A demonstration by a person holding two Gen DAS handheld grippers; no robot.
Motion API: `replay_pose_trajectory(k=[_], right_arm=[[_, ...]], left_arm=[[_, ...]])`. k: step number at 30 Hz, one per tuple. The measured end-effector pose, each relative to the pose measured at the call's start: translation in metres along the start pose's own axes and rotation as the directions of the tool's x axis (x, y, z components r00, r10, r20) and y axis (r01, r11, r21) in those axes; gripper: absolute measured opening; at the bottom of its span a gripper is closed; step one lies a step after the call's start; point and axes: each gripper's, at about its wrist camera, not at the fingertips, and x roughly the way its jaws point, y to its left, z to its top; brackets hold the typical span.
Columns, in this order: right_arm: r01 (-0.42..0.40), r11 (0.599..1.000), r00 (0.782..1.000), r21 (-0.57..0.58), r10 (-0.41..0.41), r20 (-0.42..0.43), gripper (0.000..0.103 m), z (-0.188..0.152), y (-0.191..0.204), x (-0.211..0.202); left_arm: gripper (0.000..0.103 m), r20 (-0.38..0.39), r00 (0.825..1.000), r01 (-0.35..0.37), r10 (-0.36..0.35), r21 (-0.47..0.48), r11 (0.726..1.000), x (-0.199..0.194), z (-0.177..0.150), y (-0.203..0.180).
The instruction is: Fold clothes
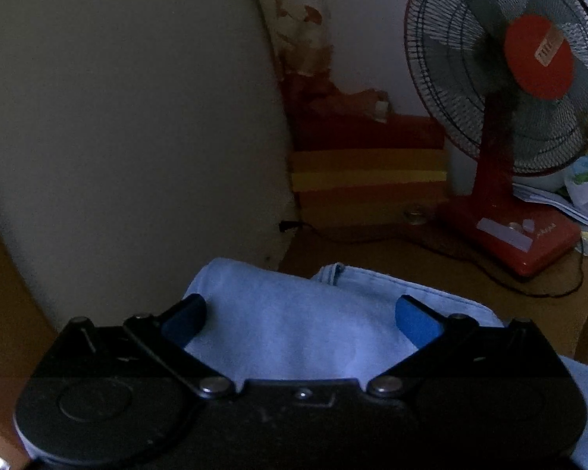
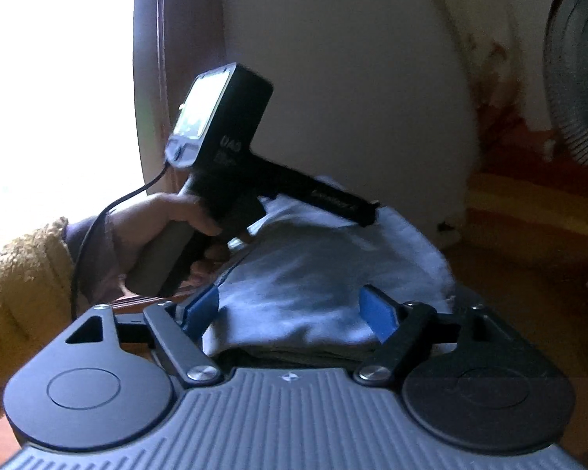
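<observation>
one pale blue garment, two grippers spread wide above it.

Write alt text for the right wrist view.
The right tongs stand open over a pale blue garment lying on a brown surface. Beyond it to the left, a hand in a yellow fleece sleeve holds the other black handheld device, whose front end sits on the cloth.

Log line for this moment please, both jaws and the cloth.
left gripper: jaws open over light blue garment | right gripper: jaws open, garment between, no grip | fold: unfinished
</observation>
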Motion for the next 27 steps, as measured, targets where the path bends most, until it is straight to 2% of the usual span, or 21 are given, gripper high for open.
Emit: replay_pose_trajectory(k=[4,7,15,19,21,22,24,27], right_arm=[[0.013,1.000,0.999,-0.016,-0.012,0.051,0.089,0.004,0.001,-0.029],[0.002,1.000,0.999,-0.023,-0.001,0.052,0.090,0.002,-0.002,-0.050],[-0.089,0.995,0.995,-0.047,0.087,-0.046,0.090,-0.020,-0.018,-0.080],[-0.202,0.979,0.974,-0.023,0.198,-0.111,0.090,-0.038,-0.013,-0.084],[-0.223,0.975,0.962,-0.003,0.219,-0.161,0.090,-0.052,-0.006,-0.078],[-0.221,0.975,0.957,0.011,0.219,-0.188,0.090,-0.057,-0.002,-0.073],[-0.212,0.977,0.947,0.037,0.215,-0.240,0.090,-0.066,0.003,-0.064],[-0.169,0.984,0.939,0.053,0.177,-0.295,0.090,-0.072,0.013,-0.054]], left_arm=[[0.103,0.026,0.999,0.029,-0.028,-0.043,0.999,-0.035,0.001,0.005],[0.103,0.031,0.999,0.015,-0.012,-0.106,0.994,-0.069,-0.011,0.013],[0.103,-0.060,0.993,-0.113,0.099,-0.282,0.953,-0.143,-0.083,0.006],[0.103,-0.148,0.974,-0.214,0.171,-0.361,0.908,-0.159,-0.130,-0.007],[0.103,-0.212,0.959,-0.258,0.188,-0.377,0.890,-0.160,-0.153,-0.013],[0.103,-0.242,0.951,-0.274,0.190,-0.384,0.882,-0.160,-0.164,-0.015],[0.103,-0.279,0.947,-0.265,0.159,-0.403,0.876,-0.160,-0.182,-0.017],[0.103,-0.297,0.950,-0.223,0.094,-0.438,0.871,-0.162,-0.203,-0.015]])
